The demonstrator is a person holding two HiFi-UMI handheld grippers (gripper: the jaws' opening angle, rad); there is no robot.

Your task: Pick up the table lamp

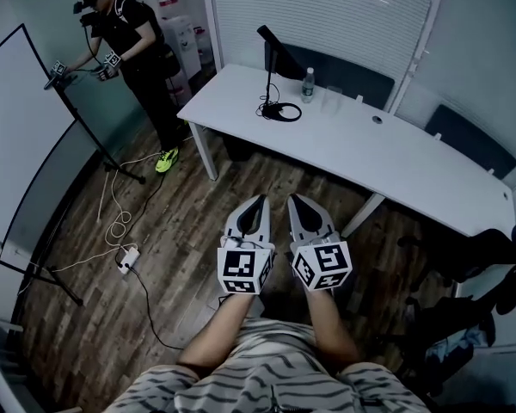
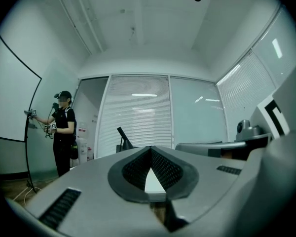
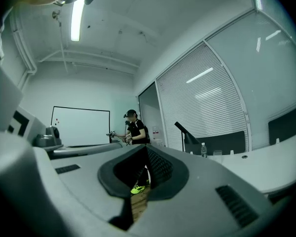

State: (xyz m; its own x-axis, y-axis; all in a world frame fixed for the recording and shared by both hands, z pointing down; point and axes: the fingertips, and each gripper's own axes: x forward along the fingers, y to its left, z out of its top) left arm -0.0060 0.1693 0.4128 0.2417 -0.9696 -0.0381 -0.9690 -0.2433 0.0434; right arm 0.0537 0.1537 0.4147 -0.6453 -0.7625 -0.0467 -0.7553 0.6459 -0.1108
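Long white counter (image 1: 396, 157) sits ahead of both grippers, well apart from them. Black table lamp with slim stem and round base (image 1: 270, 74) stands on the counter's left end, ahead of the left gripper (image 1: 260, 200). Left gripper has its jaws together and is empty. Right gripper (image 1: 295, 200) is the same, closed on nothing. Step in hand, as judged: the approach. The next move calls for closing the gap, opening a gripper and lining it up on the stem.
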